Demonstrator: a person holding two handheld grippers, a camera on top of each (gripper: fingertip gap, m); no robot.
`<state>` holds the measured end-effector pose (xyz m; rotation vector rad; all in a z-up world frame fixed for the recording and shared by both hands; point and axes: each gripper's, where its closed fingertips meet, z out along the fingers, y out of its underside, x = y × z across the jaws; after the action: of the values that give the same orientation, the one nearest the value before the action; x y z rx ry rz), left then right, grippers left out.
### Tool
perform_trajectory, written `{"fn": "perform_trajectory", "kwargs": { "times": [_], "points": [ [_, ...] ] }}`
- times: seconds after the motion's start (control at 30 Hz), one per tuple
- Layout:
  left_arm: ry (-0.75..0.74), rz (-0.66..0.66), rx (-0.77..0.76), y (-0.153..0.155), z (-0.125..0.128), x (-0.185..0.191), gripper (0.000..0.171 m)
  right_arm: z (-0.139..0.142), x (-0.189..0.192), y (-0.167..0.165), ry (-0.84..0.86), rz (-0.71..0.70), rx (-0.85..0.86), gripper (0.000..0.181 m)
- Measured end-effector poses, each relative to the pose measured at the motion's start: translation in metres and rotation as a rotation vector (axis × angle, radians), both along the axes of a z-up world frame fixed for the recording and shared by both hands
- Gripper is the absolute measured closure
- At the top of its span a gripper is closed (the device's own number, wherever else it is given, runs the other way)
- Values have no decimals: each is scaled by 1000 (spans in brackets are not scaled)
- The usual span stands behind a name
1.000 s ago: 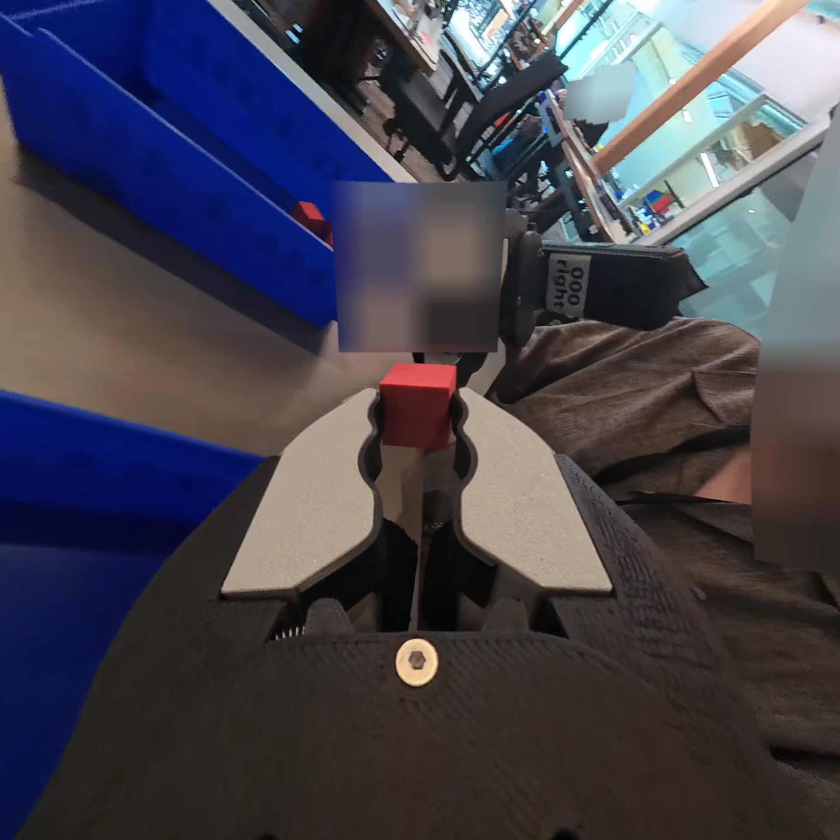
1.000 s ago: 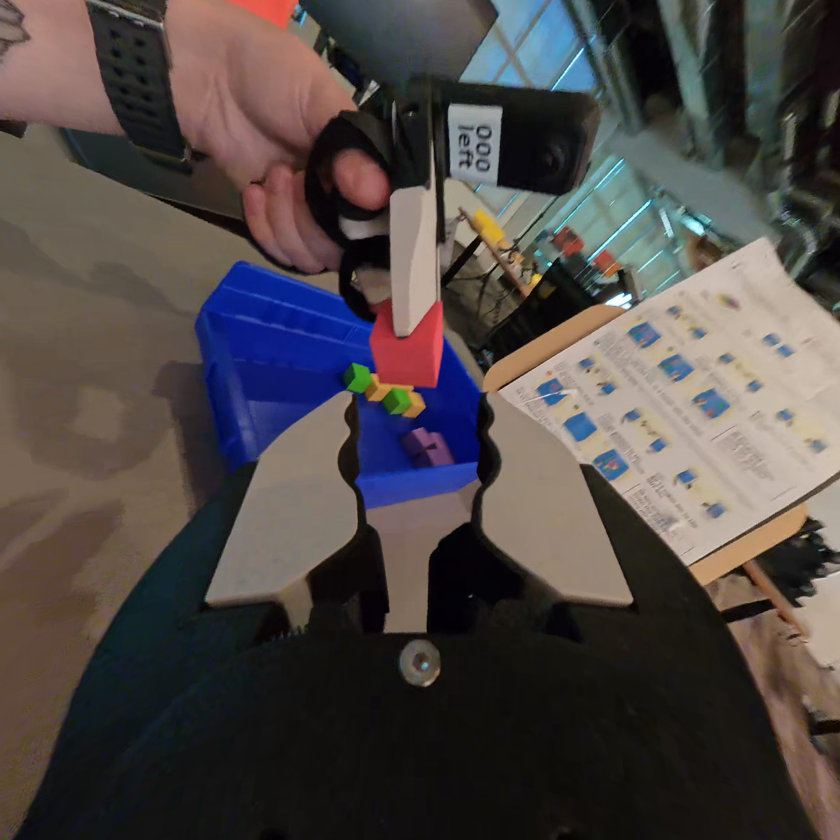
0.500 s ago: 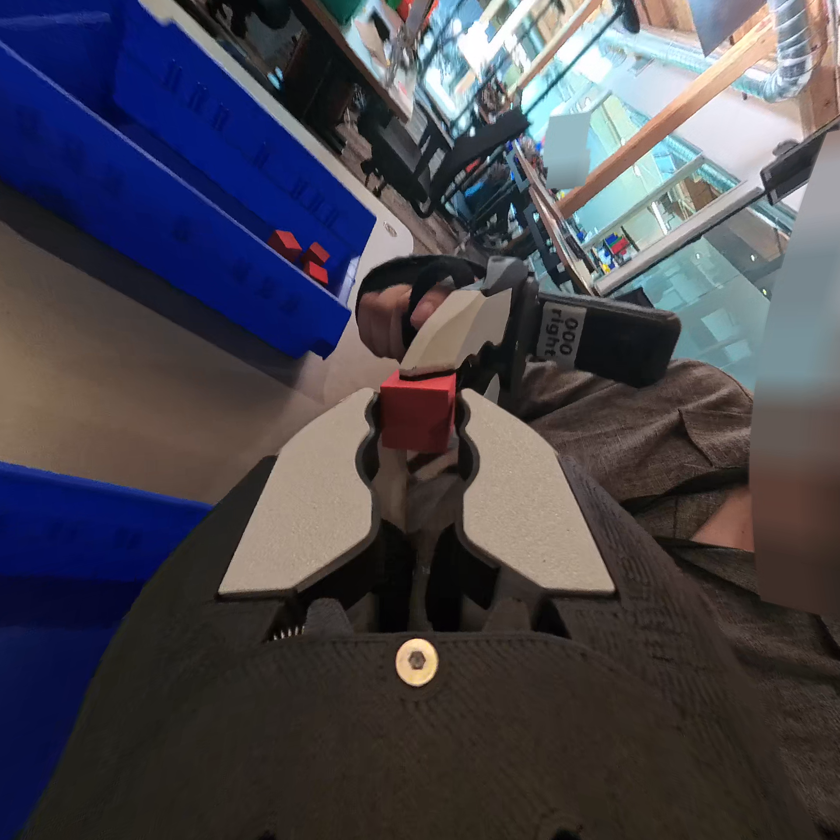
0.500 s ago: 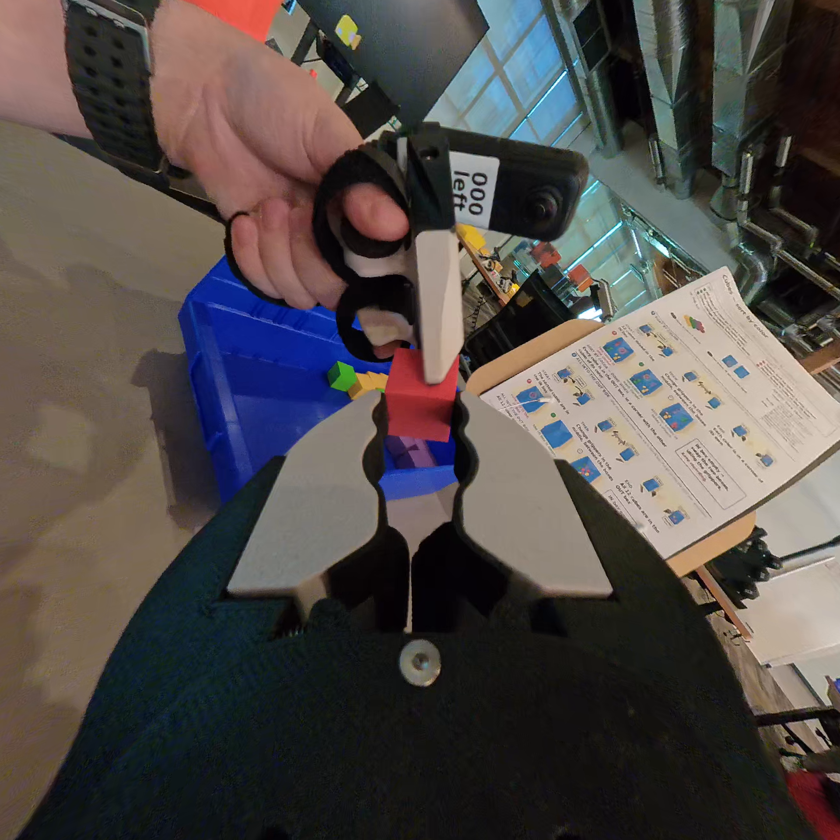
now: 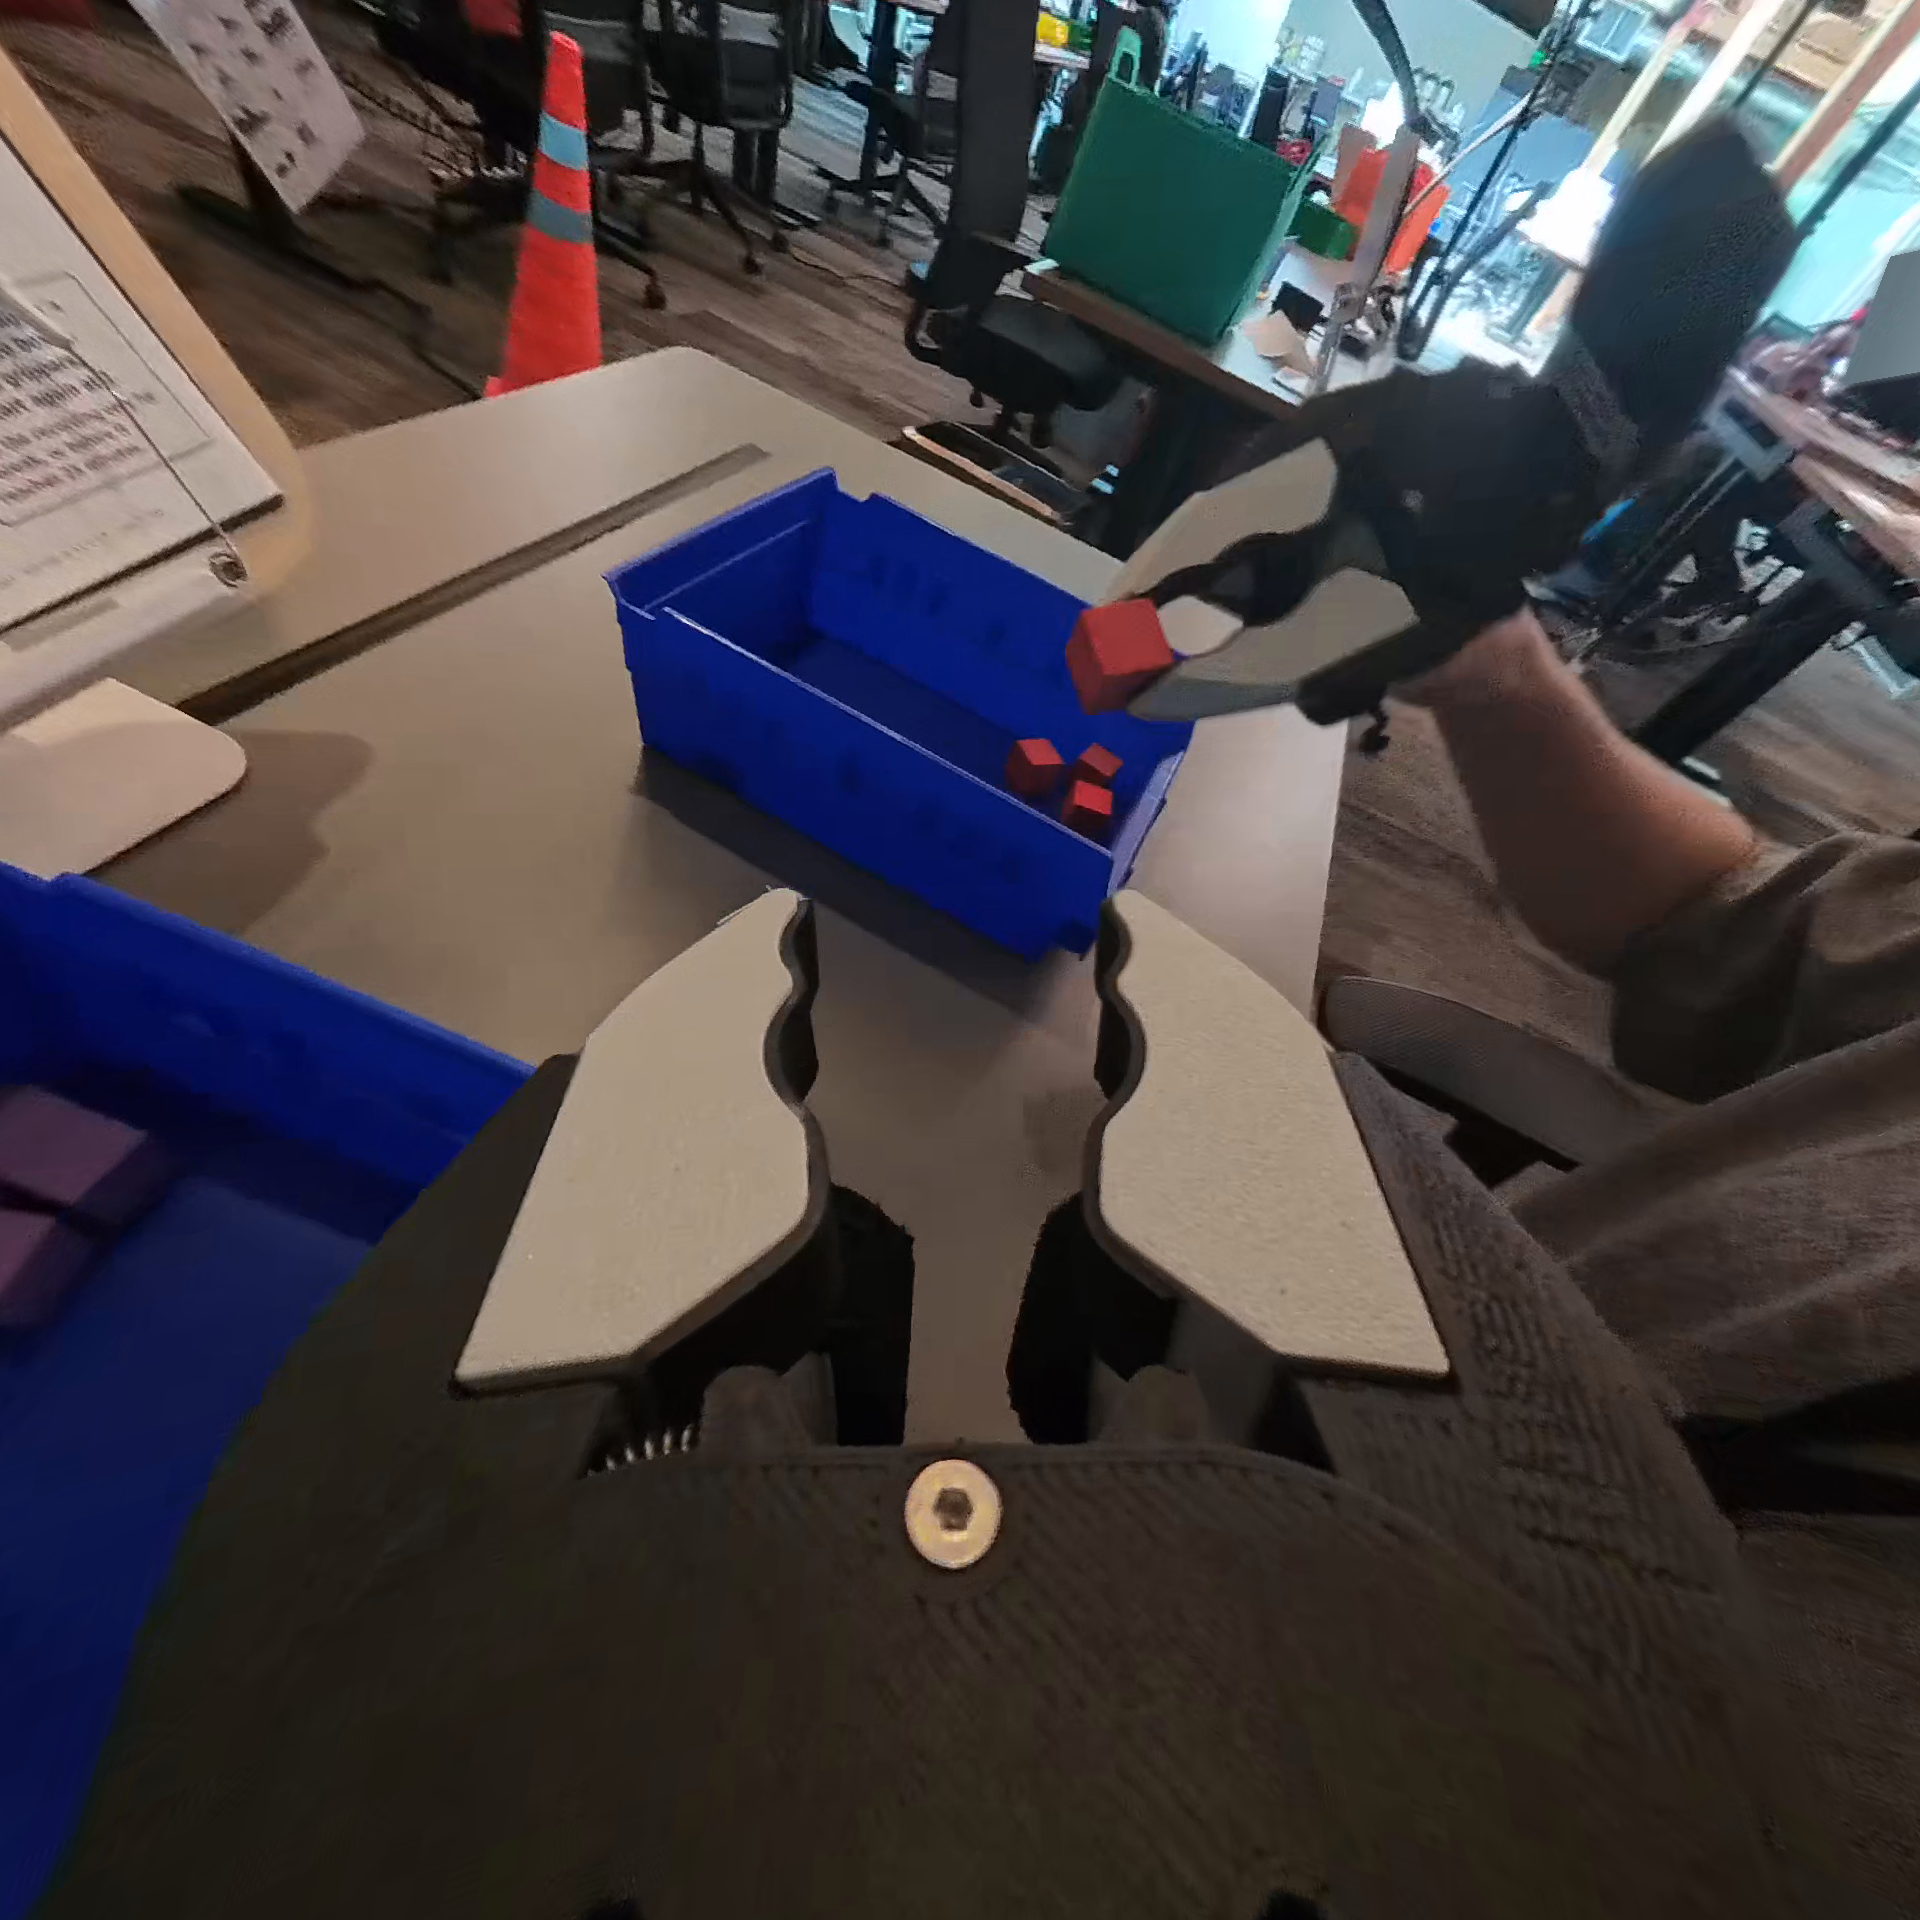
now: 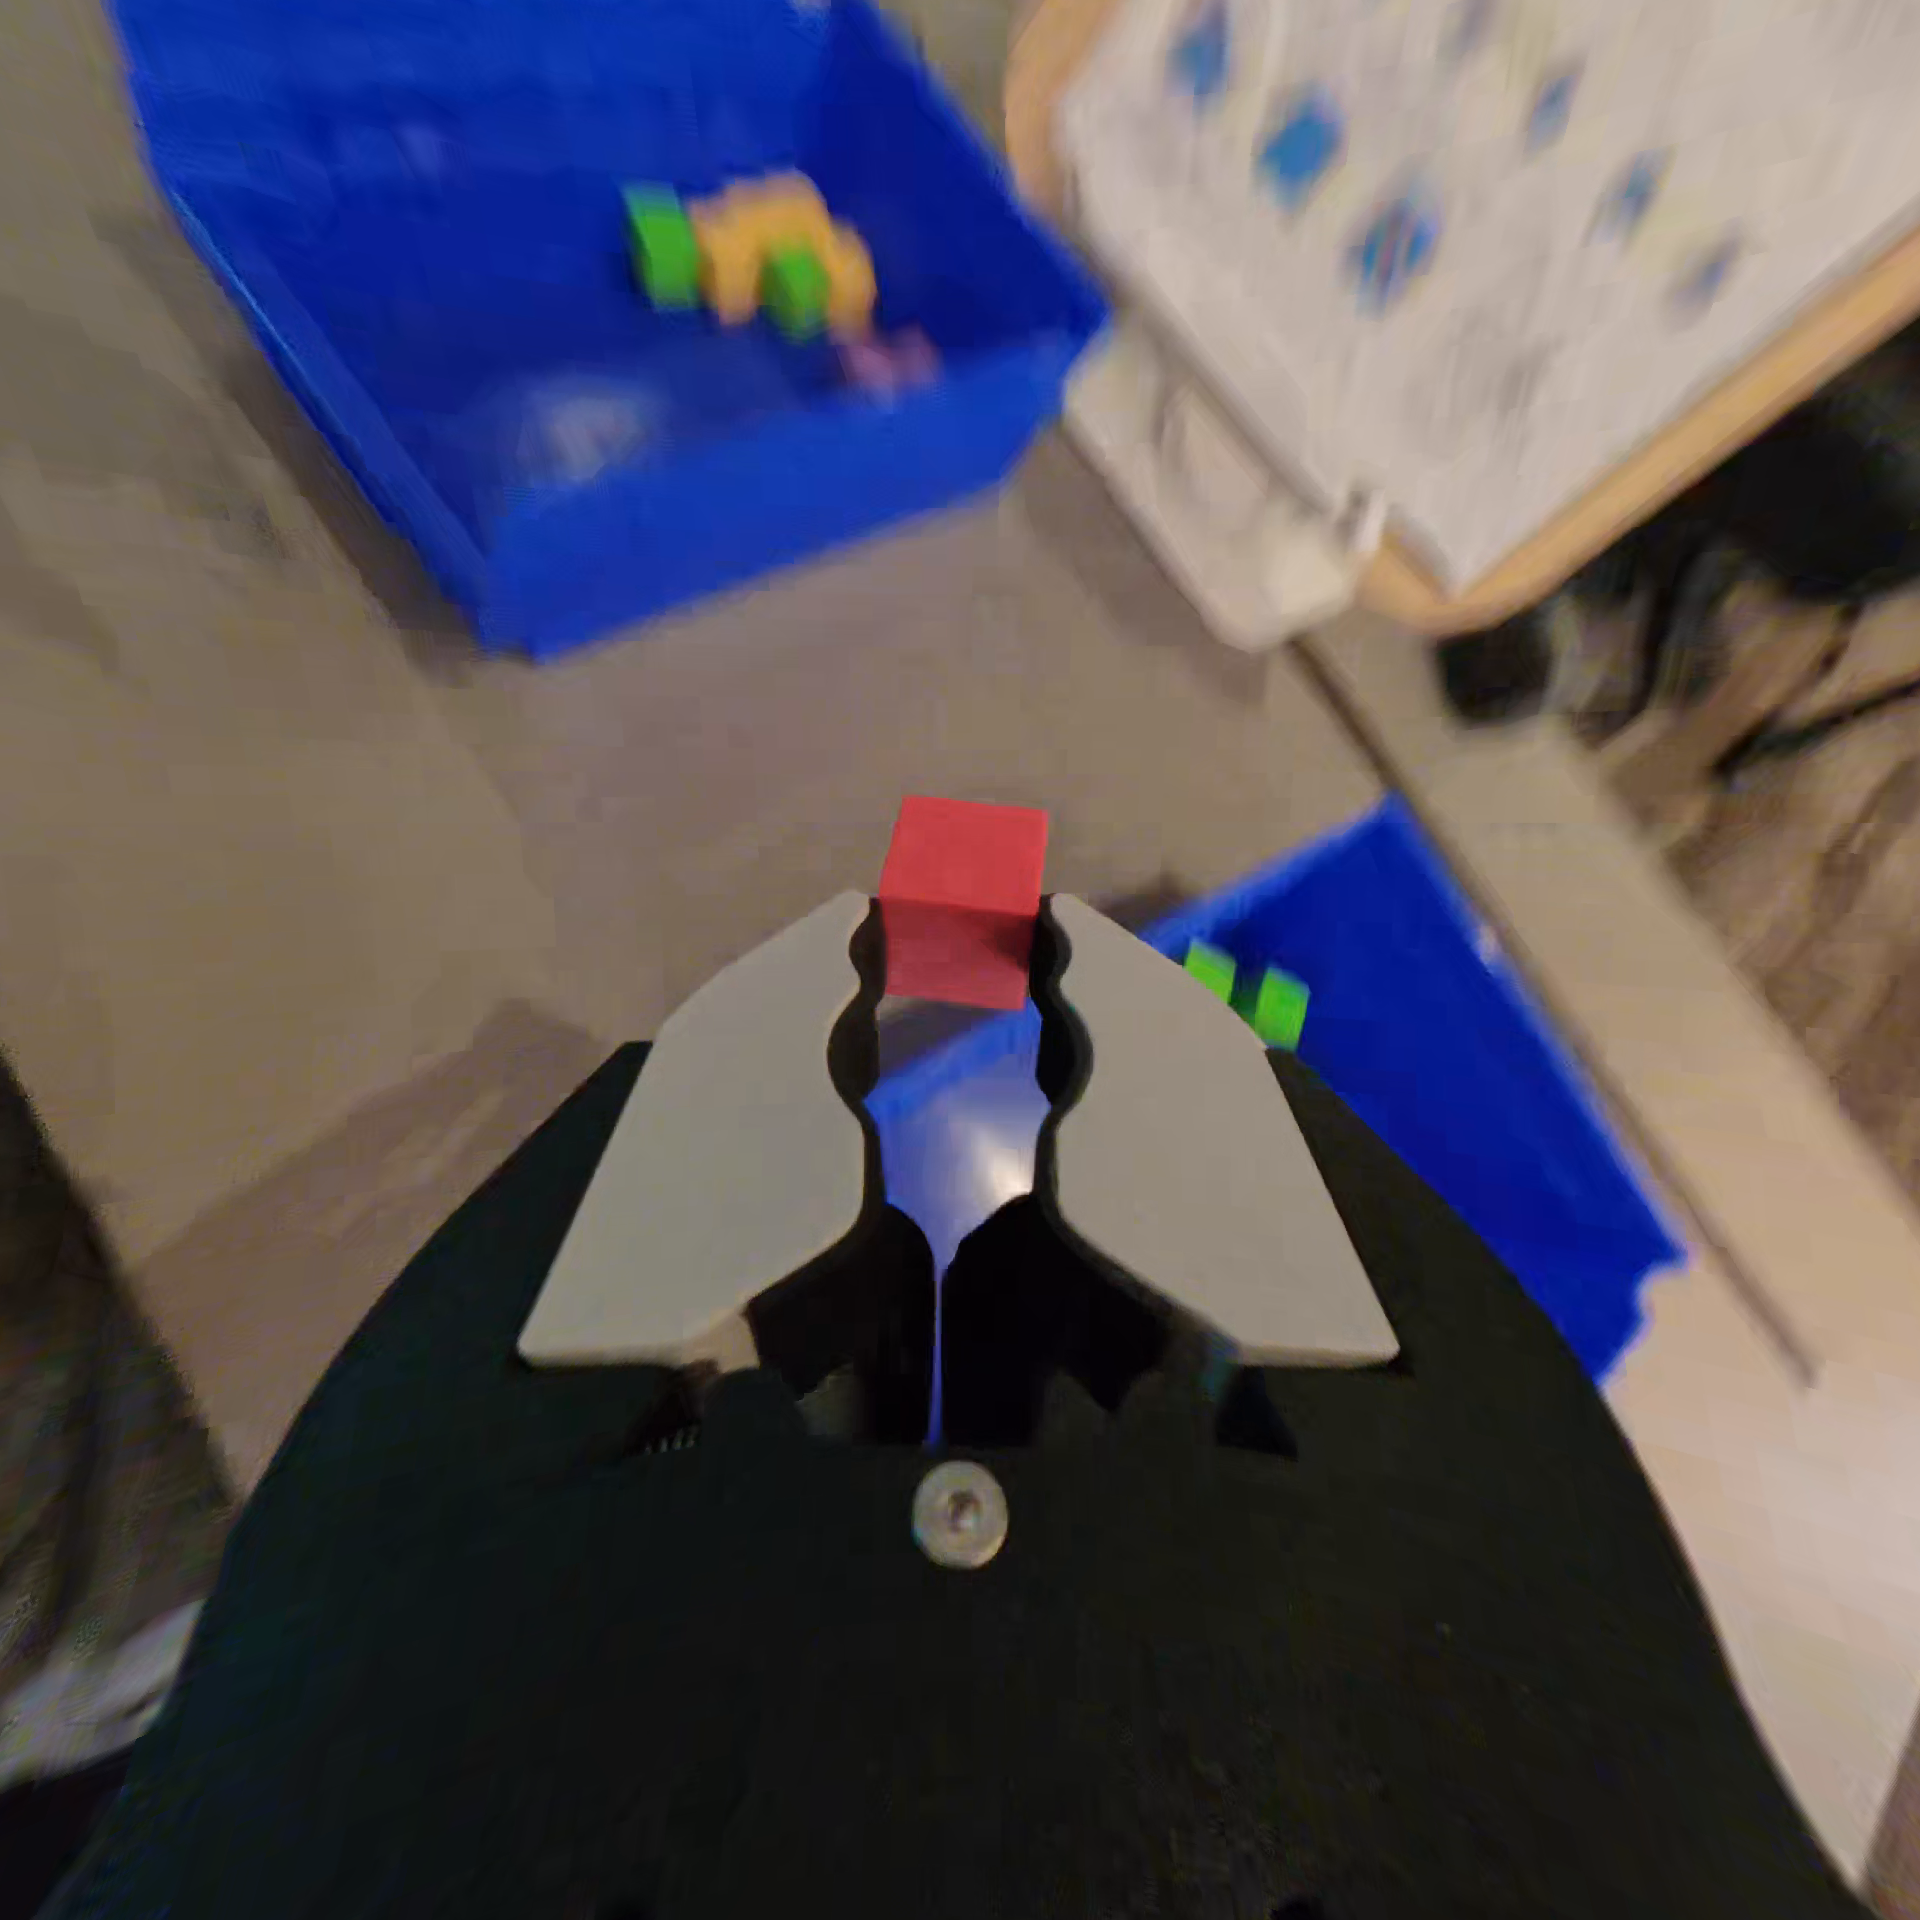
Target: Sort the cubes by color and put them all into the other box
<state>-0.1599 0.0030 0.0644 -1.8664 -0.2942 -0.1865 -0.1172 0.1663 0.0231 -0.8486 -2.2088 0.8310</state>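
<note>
The right tool (image 6: pixel 959 914) is pitched down over the desk (image 6: pixel 260 831), its two grey fingers (image 6: pixel 748 1122) drawn narrow and pinching a red cube (image 6: pixel 961 899) at their very tips. Seen from the left wrist view, that cube (image 5: pixel 1117 652) hangs above the near end of a blue bin (image 5: pixel 831 717), where three more red cubes (image 5: pixel 1065 779) lie. The left tool (image 5: pixel 951 914) is held level, spread wide and holding nothing, with bare desk between its fingers. A second blue bin (image 5: pixel 208 1018) sits just left of it, apparently holding purple blocks (image 5: pixel 52 1174).
</note>
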Motion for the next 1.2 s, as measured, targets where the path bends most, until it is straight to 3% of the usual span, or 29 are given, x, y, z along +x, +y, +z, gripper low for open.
{"fn": "perform_trajectory", "kwargs": {
  "times": [0.17, 0.3, 0.4, 0.83, 1.2],
  "points": [
    [39, 43, 38, -11, 7, 3, 124, -70, 16, 75, -515, -187, -28, 155],
    [31, 62, 49, -21, 5, 3, 128, -127, 30, 106, -757, -241, 100, 154],
    [41, 83, 42, -29, 6, 2, 129, -155, 41, 123, -857, -262, 240, 154],
    [67, 92, 53, -36, 9, -3, 130, -175, 49, 149, -1004, -358, 416, 153],
    [82, 101, 58, -42, 13, -4, 131, -171, 47, 140, -1071, -397, 278, 140]
  ]
}}
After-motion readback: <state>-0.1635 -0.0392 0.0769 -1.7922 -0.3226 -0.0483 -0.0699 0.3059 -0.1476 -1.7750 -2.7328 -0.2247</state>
